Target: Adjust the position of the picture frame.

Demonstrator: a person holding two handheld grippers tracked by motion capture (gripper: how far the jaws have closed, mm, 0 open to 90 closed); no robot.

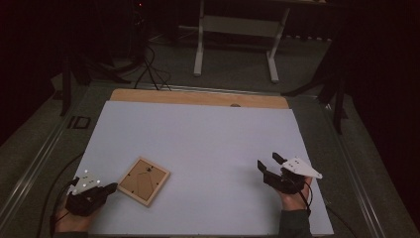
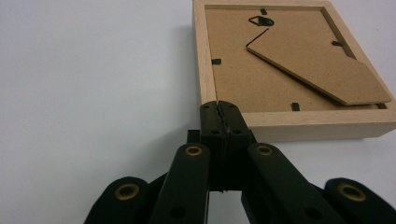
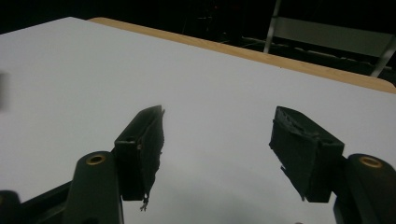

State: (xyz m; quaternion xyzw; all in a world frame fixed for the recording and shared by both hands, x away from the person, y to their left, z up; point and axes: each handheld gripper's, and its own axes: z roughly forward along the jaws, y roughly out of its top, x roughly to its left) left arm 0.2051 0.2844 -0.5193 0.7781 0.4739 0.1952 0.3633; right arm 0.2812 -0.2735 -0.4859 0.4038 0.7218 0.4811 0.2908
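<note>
Here, a square pale-wood frame (image 2: 289,70) lies backing-up by the left gripper's (image 2: 219,114) closed fingers; right gripper (image 3: 219,149) fingers gape.

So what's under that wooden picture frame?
The picture frame lies back-side up on the white table cover. Its brown backing board with a fold-out stand faces up. Whatever picture is on the front is pressed against the cover, so it cannot be seen.
</note>
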